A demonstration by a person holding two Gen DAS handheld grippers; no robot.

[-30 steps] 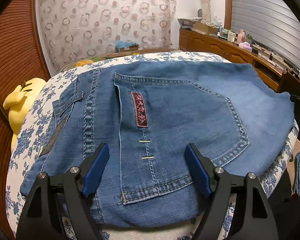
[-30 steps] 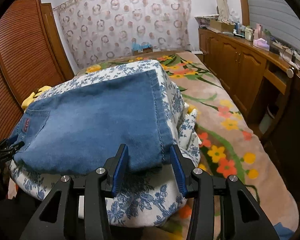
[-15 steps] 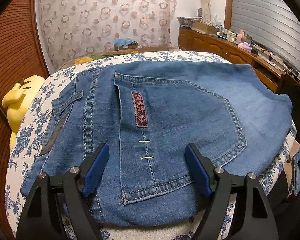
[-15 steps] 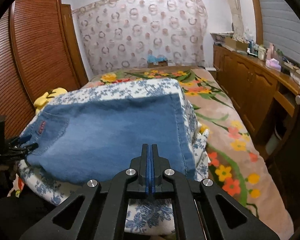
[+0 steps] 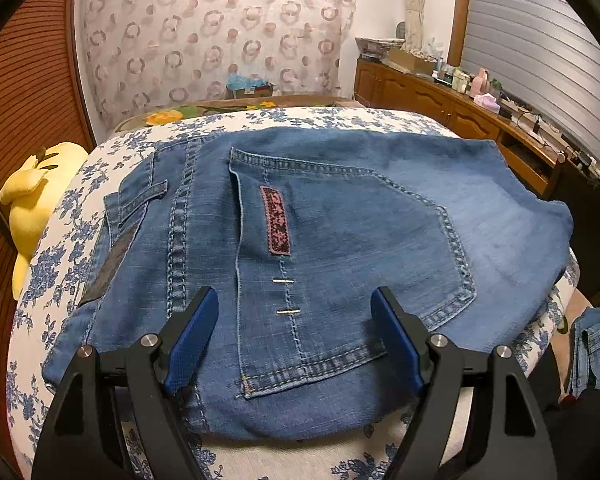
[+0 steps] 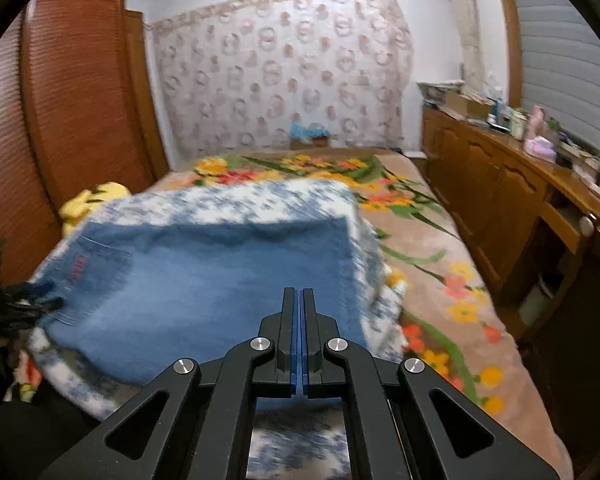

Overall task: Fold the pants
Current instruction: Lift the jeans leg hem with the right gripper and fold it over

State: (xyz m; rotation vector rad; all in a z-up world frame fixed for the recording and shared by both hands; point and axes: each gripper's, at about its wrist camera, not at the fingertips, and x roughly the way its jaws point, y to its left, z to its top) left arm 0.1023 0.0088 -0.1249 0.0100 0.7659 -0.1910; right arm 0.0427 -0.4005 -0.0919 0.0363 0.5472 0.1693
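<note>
Folded blue jeans (image 5: 340, 240) lie flat on a blue-flowered white cushion (image 5: 60, 264), back pocket with a red label facing up. My left gripper (image 5: 296, 312) is open, its blue pads hovering over the near edge of the pocket, holding nothing. In the right wrist view the jeans (image 6: 204, 292) look blurred, seen from the leg end. My right gripper (image 6: 299, 292) is shut with nothing between its pads, raised above the near edge of the jeans. The left gripper (image 6: 16, 300) shows at the far left there.
A yellow plush toy (image 5: 28, 204) lies left of the cushion. A floral bedspread (image 6: 440, 280) stretches to the right. A wooden cabinet (image 6: 520, 200) with clutter runs along the right wall. More denim (image 5: 592, 348) hangs at the lower right.
My right gripper closed empty and lifted up and back from the jeans' edge. The left gripper stayed open and hardly moved.
</note>
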